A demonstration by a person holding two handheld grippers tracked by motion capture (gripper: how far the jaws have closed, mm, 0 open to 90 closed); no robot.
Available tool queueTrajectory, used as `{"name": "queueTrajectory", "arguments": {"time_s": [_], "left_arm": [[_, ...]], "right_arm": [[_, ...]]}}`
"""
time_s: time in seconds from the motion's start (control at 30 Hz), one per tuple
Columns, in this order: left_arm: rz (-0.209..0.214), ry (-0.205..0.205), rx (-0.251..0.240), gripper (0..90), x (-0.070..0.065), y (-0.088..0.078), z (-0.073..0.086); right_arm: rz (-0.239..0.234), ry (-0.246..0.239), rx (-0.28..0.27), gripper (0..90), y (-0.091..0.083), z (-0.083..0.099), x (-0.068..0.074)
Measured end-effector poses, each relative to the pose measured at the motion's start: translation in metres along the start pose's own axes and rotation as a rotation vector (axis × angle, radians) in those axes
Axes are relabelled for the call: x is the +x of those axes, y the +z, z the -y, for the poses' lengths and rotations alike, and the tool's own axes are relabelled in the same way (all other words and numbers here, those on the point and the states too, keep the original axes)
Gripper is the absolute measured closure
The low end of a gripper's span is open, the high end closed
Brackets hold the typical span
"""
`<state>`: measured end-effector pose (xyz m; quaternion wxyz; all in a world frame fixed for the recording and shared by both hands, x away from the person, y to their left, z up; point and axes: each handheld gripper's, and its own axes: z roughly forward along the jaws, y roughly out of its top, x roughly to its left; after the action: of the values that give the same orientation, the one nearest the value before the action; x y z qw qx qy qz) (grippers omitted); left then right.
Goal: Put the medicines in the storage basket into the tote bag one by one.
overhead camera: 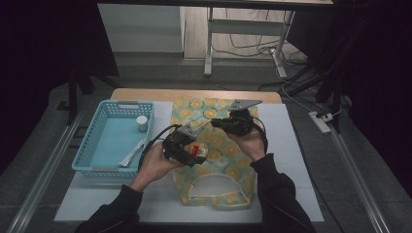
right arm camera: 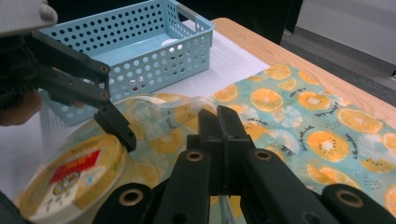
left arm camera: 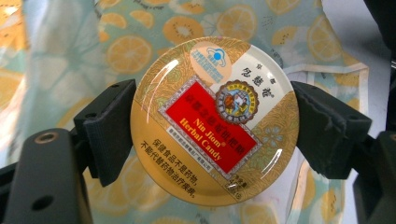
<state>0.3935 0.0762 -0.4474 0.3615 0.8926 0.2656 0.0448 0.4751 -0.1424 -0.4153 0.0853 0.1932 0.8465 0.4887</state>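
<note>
My left gripper clamps the candy tin flat-faced, just beside the bag mouth that my closed right gripper pinches up; the opening lies right of the tin.

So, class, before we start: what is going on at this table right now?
A person works with a gripper in each hand. The left gripper clamps a round gold tin of herbal candy with a red label above a fruit-print fabric bag. The right gripper, jaws shut, pinches the bag's edge and lifts it. To the left on the table, a light blue perforated plastic basket holds a small white jar and a white packet.
</note>
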Motion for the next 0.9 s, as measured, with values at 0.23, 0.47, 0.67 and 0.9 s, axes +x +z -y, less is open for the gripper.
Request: {"name": "queueTrajectory", "arguments": {"time_s": [0.23, 0.47, 0.67, 0.9], "left_arm": [[0.004, 0.021, 0.004, 20.3, 0.0, 0.016, -0.011], [-0.002, 0.045, 0.02, 20.3, 0.001, 0.037, -0.019], [-0.02, 0.065, 0.048, 20.2, 0.005, 0.056, -0.021], [-0.04, 0.075, 0.069, 20.2, 0.012, 0.074, -0.018]], "right_arm": [[0.008, 0.002, -0.001, 90.0, 0.001, 0.002, -0.003], [0.02, 0.006, -0.006, 90.0, 0.001, 0.003, -0.006], [0.032, 0.011, -0.008, 90.0, 0.002, 0.006, -0.01], [0.041, 0.01, -0.007, 90.0, 0.004, 0.008, -0.014]]}}
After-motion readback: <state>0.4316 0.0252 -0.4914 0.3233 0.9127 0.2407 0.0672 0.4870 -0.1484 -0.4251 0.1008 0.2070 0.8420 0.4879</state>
